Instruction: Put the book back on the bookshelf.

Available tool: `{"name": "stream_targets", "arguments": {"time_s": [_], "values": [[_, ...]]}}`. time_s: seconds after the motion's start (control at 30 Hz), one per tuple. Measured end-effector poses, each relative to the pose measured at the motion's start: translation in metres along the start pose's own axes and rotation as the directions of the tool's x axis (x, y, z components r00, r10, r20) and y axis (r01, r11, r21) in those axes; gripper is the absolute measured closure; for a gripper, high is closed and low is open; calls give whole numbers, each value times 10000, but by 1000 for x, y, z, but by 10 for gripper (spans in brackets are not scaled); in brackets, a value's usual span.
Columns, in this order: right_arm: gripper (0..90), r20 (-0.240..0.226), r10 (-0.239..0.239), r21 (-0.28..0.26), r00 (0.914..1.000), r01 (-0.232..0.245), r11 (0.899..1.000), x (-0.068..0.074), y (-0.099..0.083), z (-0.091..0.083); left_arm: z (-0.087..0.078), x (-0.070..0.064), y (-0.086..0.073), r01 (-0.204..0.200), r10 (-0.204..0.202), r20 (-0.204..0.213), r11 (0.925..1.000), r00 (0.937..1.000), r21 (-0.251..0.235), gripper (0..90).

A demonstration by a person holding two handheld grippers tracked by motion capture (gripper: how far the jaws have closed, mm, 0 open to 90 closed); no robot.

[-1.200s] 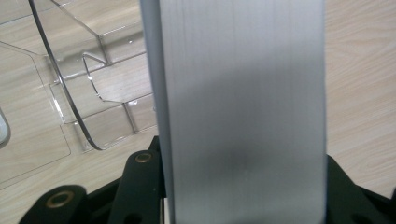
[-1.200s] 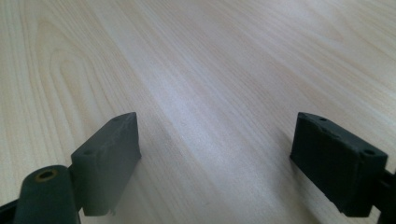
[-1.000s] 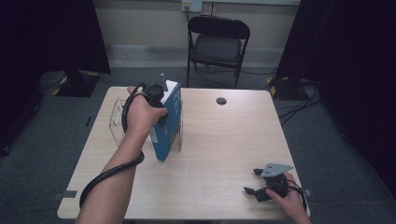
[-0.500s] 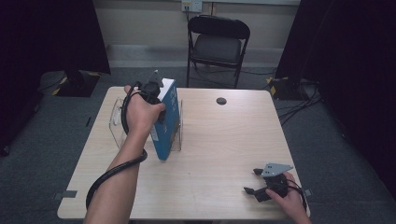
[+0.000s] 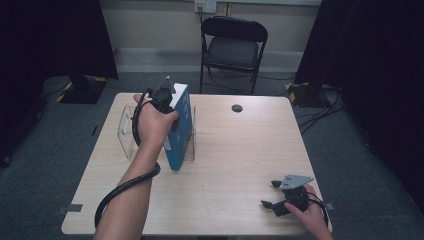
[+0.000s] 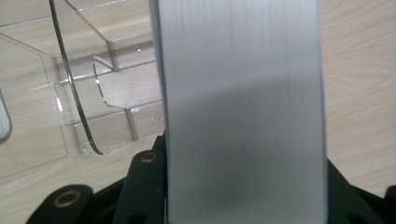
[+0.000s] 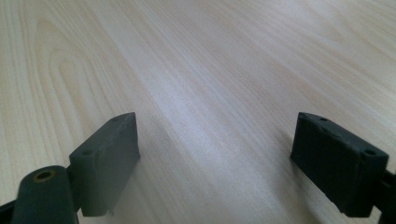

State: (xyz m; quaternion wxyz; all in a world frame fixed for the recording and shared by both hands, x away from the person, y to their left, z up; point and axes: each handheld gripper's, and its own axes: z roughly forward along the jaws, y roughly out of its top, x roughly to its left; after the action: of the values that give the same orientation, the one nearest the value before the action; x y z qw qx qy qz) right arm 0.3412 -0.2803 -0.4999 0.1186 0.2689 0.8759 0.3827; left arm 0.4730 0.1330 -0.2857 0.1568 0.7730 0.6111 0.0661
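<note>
Left hand-held gripper (image 5: 167, 97) clamps top edge of blue box (image 5: 180, 131), jaws pinching it from above; in left gripper view box's grey edge (image 6: 243, 112) runs between them. Box stands upright, tilted a bit, w/ its bottom in or at clear acrylic stand (image 5: 127, 131) on tabletop (image 5: 235, 150), left-centre. Right hand-held gripper (image 5: 280, 197) rests near front right corner, jaws spread wide over bare wood, well apart from box.
</note>
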Motion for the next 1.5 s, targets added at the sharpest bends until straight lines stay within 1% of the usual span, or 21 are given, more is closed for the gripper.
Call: {"name": "stream_targets", "arguments": {"time_s": [0.03,0.1,0.13,0.17,0.2,0.27,0.43,0.47,0.53,0.77,0.87,1.0,1.07,1.13,1.17,1.27,1.3,1.37,1.4,1.43,1.5], "values": [[140,2,-2,0,10000,2,10000,0,0,0,0,0,0,-112,113,-74,9999,9999,41,620],[140,1,-1,0,10000,1,10000,0,0,0,0,0,-1,-108,108,21,9998,9999,136,618],[140,4,-3,-7,10000,3,10000,0,0,0,0,2,-1,-263,262,60,9996,9996,136,617],[140,4,-5,-7,10000,5,10000,0,0,0,0,2,-2,-82,81,142,9999,9999,72,615],[140,2,-2,-8,10000,2,10000,0,0,0,0,4,-2,-211,210,131,9998,9997,56,615],[140,6,-4,-9,10000,4,10000,0,0,0,0,4,-4,-218,218,167,9998,9996,-3,611],[140,4,1,-8,10000,-1,10000,0,0,0,-4,8,-7,-201,214,549,9995,9983,-236,583],[140,4,-2,-8,10000,2,10000,0,0,0,-6,10,-8,-469,486,625,9985,9969,-282,573],[140,3,-3,-8,10000,3,10000,0,0,0,-8,10,-10,-338,364,807,9989,9961,-328,548],[140,5,-3,-10,10000,3,10000,0,0,0,-12,14,-20,-682,717,944,9969,9929,-401,493],[140,4,-1,-11,10000,1,10000,0,0,0,-12,16,-22,-738,788,1171,9962,9900,-471,492],[140,4,-1,-8,10000,1,10000,0,0,0,-11,16,-24,-1043,1106,1188,9929,9867,-573,465],[140,1,1,-9,10000,-1,10000,0,0,0,-12,15,-25,-1051,1128,1177,9920,9866,-693,442],[140,0,-3,-4,10000,3,10000,0,0,0,-12,16,-26,-1171,1253,1296,9907,9836,-690,415],[139,1,0,-2,10000,0,10000,0,0,0,-13,15,-28,-1103,1190,1352,9914,9837,-699,410],[139,5,0,-9,10000,0,10000,0,0,0,-15,17,-31,-1395,1498,1296,9866,9802,-847,389],[139,5,-2,-8,10000,2,10000,0,0,0,-16,17,-32,-1286,1399,1304,9875,9815,-917,378],[140,8,-2,-8,10000,2,10000,0,0,0,-17,19,-34,-1459,1579,1300,9845,9789,-975,344],[139,7,-2,-7,10000,2,10000,0,0,0,-17,20,-35,-1397,1519,1256,9851,9804,-1007,319],[139,6,-3,-9,10000,3,10000,0,0,0,-17,21,-36,-1499,1628,1348,9835,9774,-1013,300],[139,10,-1,-6,10000,1,10000,0,0,0,-18,23,-40,-1421,1553,1345,9845,9787,-1024,288]]}}
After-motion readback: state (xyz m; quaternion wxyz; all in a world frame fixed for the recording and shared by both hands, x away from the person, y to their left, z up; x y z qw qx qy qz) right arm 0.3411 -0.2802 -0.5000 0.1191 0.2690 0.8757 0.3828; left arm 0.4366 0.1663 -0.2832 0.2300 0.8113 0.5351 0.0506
